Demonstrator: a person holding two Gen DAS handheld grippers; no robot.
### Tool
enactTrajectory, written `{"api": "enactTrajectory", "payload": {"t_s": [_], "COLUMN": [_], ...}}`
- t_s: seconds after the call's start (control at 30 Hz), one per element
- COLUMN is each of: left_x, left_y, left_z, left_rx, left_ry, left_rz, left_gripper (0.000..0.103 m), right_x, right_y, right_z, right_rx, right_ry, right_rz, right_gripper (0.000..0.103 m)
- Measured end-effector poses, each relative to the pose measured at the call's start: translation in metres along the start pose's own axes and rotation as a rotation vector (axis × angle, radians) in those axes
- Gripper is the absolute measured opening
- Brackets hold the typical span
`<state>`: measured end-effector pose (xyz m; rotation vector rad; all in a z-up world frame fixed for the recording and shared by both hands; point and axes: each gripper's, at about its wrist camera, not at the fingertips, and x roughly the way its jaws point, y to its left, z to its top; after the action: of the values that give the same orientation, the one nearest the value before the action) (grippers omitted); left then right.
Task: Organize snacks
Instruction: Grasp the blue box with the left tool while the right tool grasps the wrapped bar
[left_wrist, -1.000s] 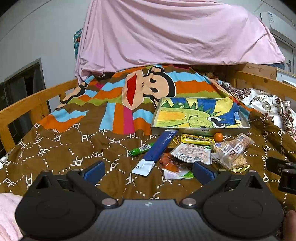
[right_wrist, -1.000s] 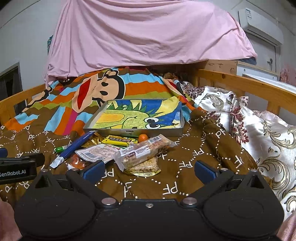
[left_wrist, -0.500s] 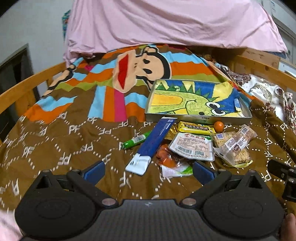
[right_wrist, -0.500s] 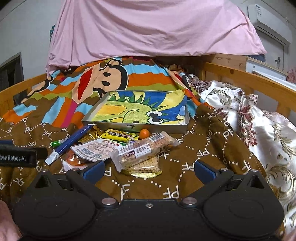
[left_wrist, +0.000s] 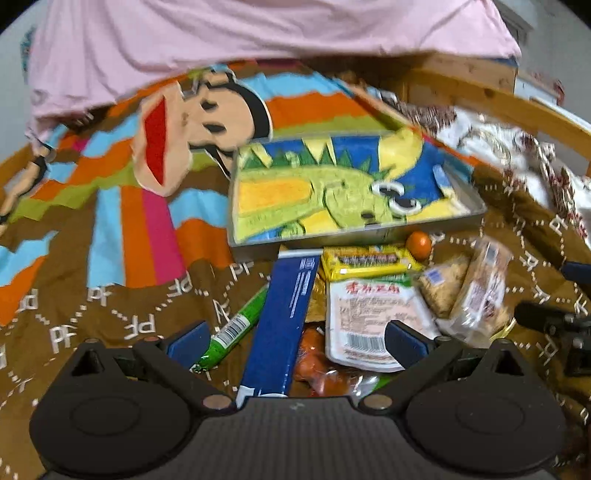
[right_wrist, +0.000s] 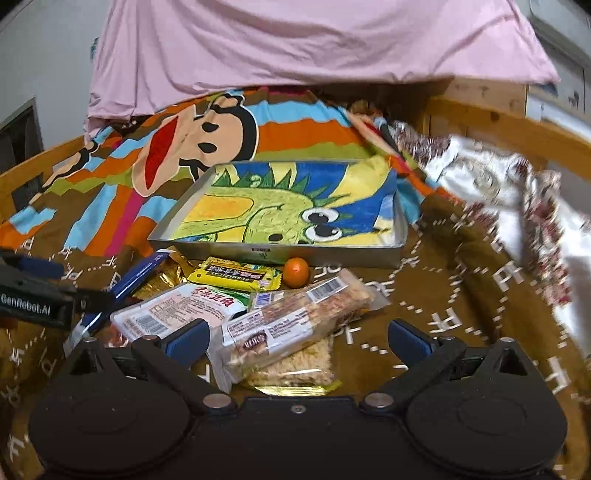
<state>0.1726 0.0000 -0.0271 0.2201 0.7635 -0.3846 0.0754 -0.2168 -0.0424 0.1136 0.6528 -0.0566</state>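
Left gripper (left_wrist: 293, 341): jaws wide apart, empty, now dropped in low over the long dark-blue flat packet (left_wrist: 286, 317); a second ago it hung well back.
Right gripper (right_wrist: 299, 338): spread wide too, holding nothing, closer in on the clear-wrapped oat bar (right_wrist: 295, 321).
Snack pile: heaped on the brown bedspread (right_wrist: 443, 302) against the near wall of the shallow metal tray with the dinosaur lining (right_wrist: 284, 251).
Tray: no snack inside yet.
Meaning: both approaches made, first grasp looks imminent.
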Motion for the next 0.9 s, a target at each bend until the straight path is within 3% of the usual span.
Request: {"api": "enactTrajectory", "payload": {"t_s": [0.17,0.37,0.63,0.67,0.9], "left_x": [0.026,0.052,0.059,0.059,0.055], "left_y": [0.031,0.056,0.051,0.050,0.054], "left_z": [0.005,0.000,-0.003,-0.002,-0.002], "left_rx": [-0.103,-0.219,-0.192,-0.191,-0.238], "left_ry": [0.089,0.181,0.190,0.188,0.178], "left_rz": [-0.087,-0.132,-0.192,-0.195,-0.226], "left_gripper": [0.102,0.099,0.078,0.077,0.047], "right_x": [0.030,0.059,0.059,0.058,0.053], "right_y": [0.004,0.015,0.023,0.023,0.025], "right_z": [0.004,0.005,-0.002,-0.002,-0.003], "right_rx": [0.089,0.130,0.105,0.107,0.091], "right_ry": [0.055,0.079,0.051,0.048,0.034], "right_rz": [-0.001,-0.083,-0.094,-0.094,-0.073], "right_gripper": [0.102,0.099,0.084,0.078,0.067]}}
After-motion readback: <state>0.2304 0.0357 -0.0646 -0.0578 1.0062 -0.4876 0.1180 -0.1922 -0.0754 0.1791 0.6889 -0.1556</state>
